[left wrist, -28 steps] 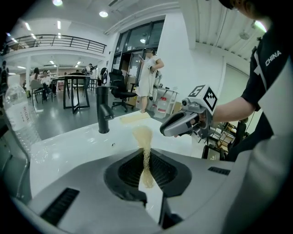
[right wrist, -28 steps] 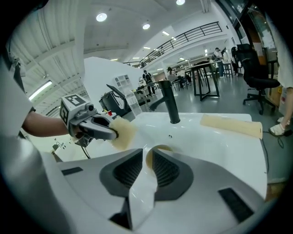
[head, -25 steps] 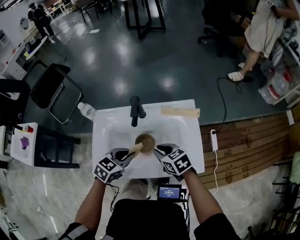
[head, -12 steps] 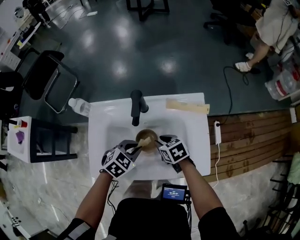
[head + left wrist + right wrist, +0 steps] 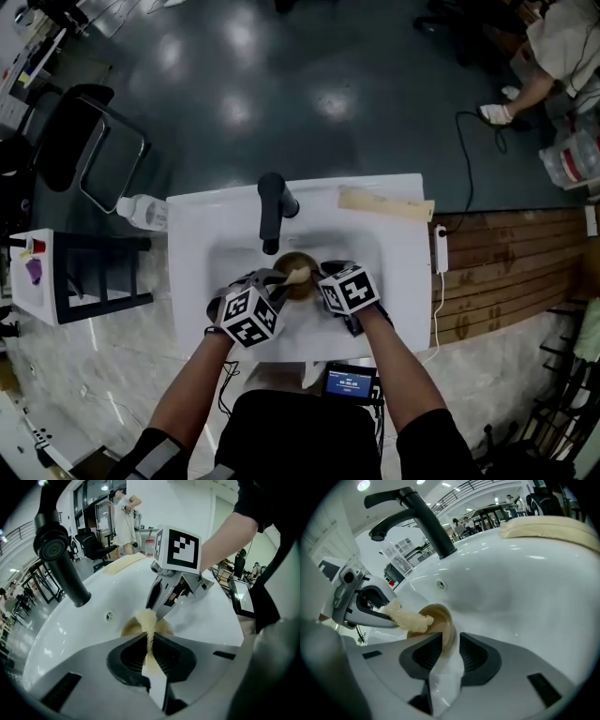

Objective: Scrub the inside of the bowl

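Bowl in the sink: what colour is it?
The bowl is brown, clearest in the right gripper view.

I can't read any words or numbers from where I stand. The small screen (image 5: 348, 382) at six o'clock shows a line of digits, too tiny to make out. The cubes on the left tool (image 5: 281, 278) and right tool (image 5: 315, 278) bear only black-and-white squares.

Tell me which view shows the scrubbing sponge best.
Right gripper view: the sponge shows side-on, texture clear, at the bowl. Left gripper view has it edge-on in the left tongs; head view, a small pale strip.
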